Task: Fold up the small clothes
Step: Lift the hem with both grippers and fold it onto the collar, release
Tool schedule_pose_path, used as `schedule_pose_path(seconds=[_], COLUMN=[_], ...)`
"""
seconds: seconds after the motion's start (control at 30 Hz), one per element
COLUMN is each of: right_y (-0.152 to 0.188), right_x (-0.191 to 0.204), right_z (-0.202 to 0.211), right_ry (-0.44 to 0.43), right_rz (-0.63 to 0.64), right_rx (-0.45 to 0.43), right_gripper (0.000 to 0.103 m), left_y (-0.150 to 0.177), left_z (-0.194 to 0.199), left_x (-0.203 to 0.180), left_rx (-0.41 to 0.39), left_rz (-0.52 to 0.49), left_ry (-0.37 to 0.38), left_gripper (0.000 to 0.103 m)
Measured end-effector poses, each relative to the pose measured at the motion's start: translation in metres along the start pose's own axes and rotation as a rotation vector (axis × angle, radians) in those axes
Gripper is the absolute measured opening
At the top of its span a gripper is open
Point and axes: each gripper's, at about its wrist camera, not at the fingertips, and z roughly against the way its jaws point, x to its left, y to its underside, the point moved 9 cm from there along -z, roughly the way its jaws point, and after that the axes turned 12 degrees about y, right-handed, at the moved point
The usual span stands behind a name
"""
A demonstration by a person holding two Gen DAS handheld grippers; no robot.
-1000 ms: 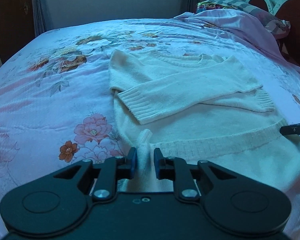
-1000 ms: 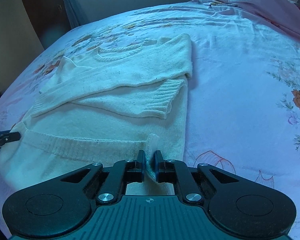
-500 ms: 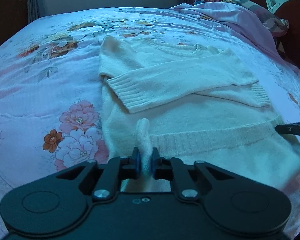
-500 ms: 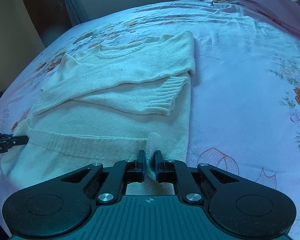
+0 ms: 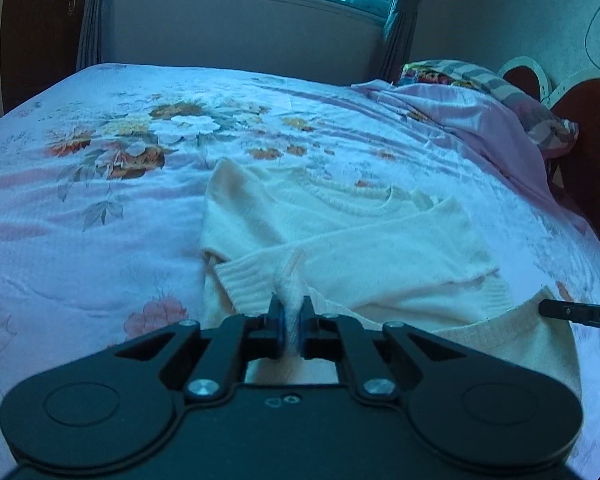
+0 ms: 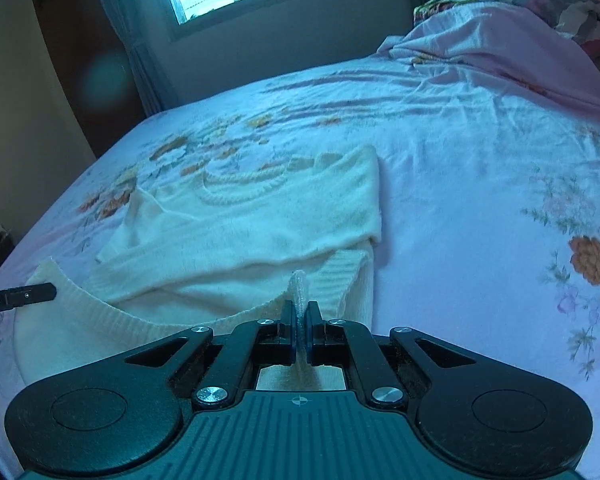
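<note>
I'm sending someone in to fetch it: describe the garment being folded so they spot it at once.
On the bed's floral sheet, below the window, lies one cream knit sweater, sleeves folded across its chest. Unlike the crumpled pink blanket by the pillows, it is pale, ribbed at cuffs and hem, and pinched at the hem by both grippers.

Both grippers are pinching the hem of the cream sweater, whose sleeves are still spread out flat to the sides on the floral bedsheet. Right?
Not quite. On the sweater both sleeves are already folded across the chest, as the left wrist view shows. The left gripper and right gripper do pinch its hem.
</note>
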Motion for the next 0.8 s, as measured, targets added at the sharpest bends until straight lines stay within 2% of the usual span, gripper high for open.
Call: schedule_pose_path(seconds=[0.13, 0.3, 0.4, 0.47, 0.5, 0.63, 0.77, 0.8], right_y=[-0.039, -0.068, -0.067, -0.055, -0.049, -0.042, -0.042, -0.042], right_x=[0.001, -0.001, -0.006, -0.008, -0.008, -0.02, -0.022, -0.021], right_z=[-0.01, -0.056, -0.091, -0.119, -0.128, -0.135, -0.137, -0.136], right_ry=[0.011, 0.031, 0.051, 0.029, 0.007, -0.058, -0.069, -0.061], right_rz=[0.003, -0.012, -0.02, -0.027, -0.038, -0.098, -0.085, -0.074], right_rx=[-0.057, -0.044, -0.001, 0.085, 0.119, 0.137, 0.145, 0.141], right_gripper=[0.004, 0.004, 0.004, 0.004, 0.004, 0.012, 0.012, 0.012], left_y=[-0.033, -0.051, -0.045, -0.03, -0.023, -0.016, -0.017, -0.017], left_z=[-0.013, -0.052, -0.081, -0.103, -0.11, -0.111, -0.114, -0.114], left_x=[0.01, 0.033, 0.045, 0.054, 0.057, 0.06, 0.06, 0.059], left_rx=[-0.056, -0.047, -0.005, 0.075, 0.111, 0.117, 0.127, 0.124], left_rz=[0.032, 0.069, 0.068, 0.067, 0.065, 0.061, 0.037, 0.021], left_ry=[-0.009, -0.034, -0.057, -0.077, -0.078, -0.036, -0.023, -0.032], left_gripper=[0.005, 0.005, 0.005, 0.007, 0.013, 0.021, 0.021, 0.017])
